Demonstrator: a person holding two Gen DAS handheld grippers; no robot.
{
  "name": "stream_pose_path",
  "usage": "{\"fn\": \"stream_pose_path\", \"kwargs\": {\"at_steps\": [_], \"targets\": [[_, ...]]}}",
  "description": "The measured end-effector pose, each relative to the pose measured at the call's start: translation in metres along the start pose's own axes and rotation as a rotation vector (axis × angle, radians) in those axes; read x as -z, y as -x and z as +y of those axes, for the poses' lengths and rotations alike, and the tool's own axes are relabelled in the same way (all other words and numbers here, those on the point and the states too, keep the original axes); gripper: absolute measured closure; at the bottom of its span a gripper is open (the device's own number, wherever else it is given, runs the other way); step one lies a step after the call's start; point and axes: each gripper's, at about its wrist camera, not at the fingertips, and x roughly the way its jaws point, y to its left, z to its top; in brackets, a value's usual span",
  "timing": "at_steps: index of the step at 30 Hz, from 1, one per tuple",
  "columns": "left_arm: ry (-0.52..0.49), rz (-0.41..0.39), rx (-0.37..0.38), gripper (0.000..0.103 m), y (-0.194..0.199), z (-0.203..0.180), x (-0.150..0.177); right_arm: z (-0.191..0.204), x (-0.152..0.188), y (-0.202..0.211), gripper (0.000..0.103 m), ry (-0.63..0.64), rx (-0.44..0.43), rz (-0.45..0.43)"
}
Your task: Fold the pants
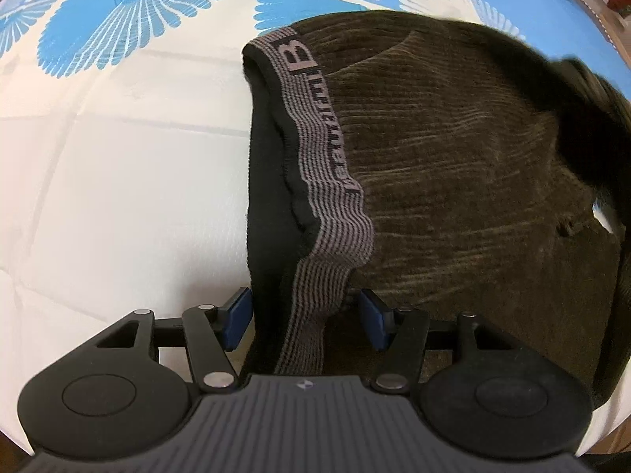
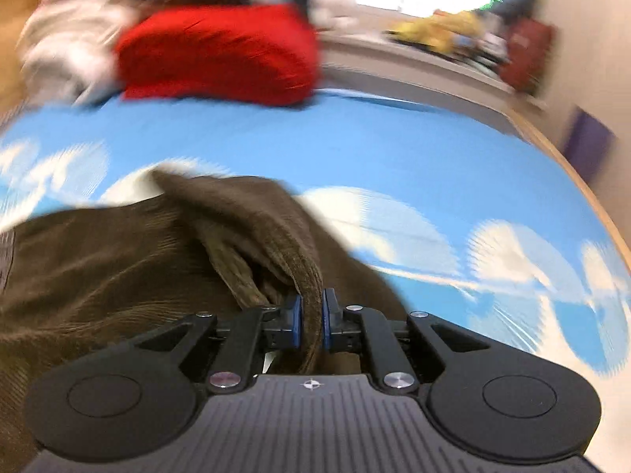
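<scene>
Brown corduroy pants (image 1: 453, 157) lie on the bed, their grey striped waistband (image 1: 315, 138) with dark lettering running toward my left gripper (image 1: 305, 317). That gripper points down over the waistband and stands open. The band and its black lining pass between the blue pads without being pinched. In the right wrist view the pants (image 2: 118, 268) bunch up at the left. My right gripper (image 2: 311, 315) is shut on a thick folded edge of the corduroy, which rises from the pile into the pads. The view is blurred.
The bed cover (image 1: 118, 177) is white with blue feather prints; it shows blue and white (image 2: 394, 149) beyond the pants. A red cushion (image 2: 221, 51) and pale laundry (image 2: 67, 39) lie at the far end. The wooden bed edge (image 2: 572, 169) runs along the right.
</scene>
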Motion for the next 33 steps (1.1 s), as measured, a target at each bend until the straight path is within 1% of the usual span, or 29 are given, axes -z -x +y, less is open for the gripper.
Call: {"fn": "stream_pose_path", "kwargs": {"at_steps": [2,3,6,7,8,9,10,12,13,14,16,17,18,19,20,21,24,27,30,33], "targets": [[-0.023,-0.007,-0.016,0.039,0.003,-0.004,0.005,-0.038,0.021,0.014,0.093,-0.053,0.007,0.054],[-0.040,-0.010,-0.027,0.039,0.004,-0.007,0.007,-0.055,0.036,0.021,0.093,-0.053,0.014,0.090],[-0.082,-0.010,-0.049,0.039,0.005,-0.012,0.012,-0.082,0.083,0.032,0.098,0.062,0.071,0.236],[-0.090,-0.008,-0.053,0.039,0.005,-0.013,0.014,-0.089,0.101,0.031,0.100,0.091,0.065,0.308],[-0.099,-0.008,-0.057,0.039,0.006,-0.012,0.015,-0.093,0.115,0.030,0.103,0.113,0.065,0.362],[-0.102,-0.007,-0.059,0.039,0.006,-0.012,0.016,-0.099,0.130,0.030,0.103,0.148,0.070,0.403],[-0.102,-0.006,-0.060,0.039,0.006,-0.012,0.016,-0.104,0.139,0.032,0.102,0.172,0.073,0.410],[-0.092,-0.004,-0.059,0.039,0.005,-0.010,0.015,-0.118,0.142,0.042,0.102,0.142,0.061,0.360],[-0.084,-0.004,-0.055,0.039,0.005,-0.009,0.013,-0.125,0.138,0.048,0.102,0.103,0.053,0.315],[-0.077,-0.004,-0.051,0.039,0.005,-0.007,0.014,-0.128,0.134,0.052,0.101,0.070,0.049,0.264],[-0.065,-0.001,-0.045,0.039,0.004,-0.006,0.011,-0.131,0.119,0.060,0.096,0.024,0.027,0.140],[-0.065,0.000,-0.047,0.039,0.003,-0.006,0.011,-0.129,0.114,0.063,0.090,0.019,0.014,0.095],[-0.065,0.000,-0.051,0.039,0.003,-0.006,0.010,-0.122,0.108,0.065,0.081,0.030,0.003,0.055],[-0.064,0.001,-0.052,0.039,0.002,-0.006,0.009,-0.113,0.103,0.066,0.077,0.056,-0.011,0.021],[-0.061,0.001,-0.051,0.039,0.001,-0.006,0.008,-0.103,0.099,0.065,0.068,0.086,-0.027,-0.004],[-0.058,0.004,-0.050,0.039,0.001,-0.006,0.007,-0.090,0.094,0.062,0.063,0.121,-0.047,-0.024],[-0.054,0.001,-0.050,0.038,0.003,-0.006,0.007,-0.051,0.087,0.048,0.061,0.228,-0.111,-0.042],[-0.051,0.004,-0.046,0.038,0.005,-0.005,0.008,-0.014,0.087,0.030,0.060,0.392,-0.159,-0.026],[-0.057,0.003,-0.043,0.037,0.005,-0.006,0.007,0.015,0.095,0.018,0.060,0.526,-0.168,0.003],[-0.060,0.005,-0.044,0.037,0.004,-0.006,0.008,0.038,0.111,0.016,0.060,0.671,-0.207,0.026]]}}
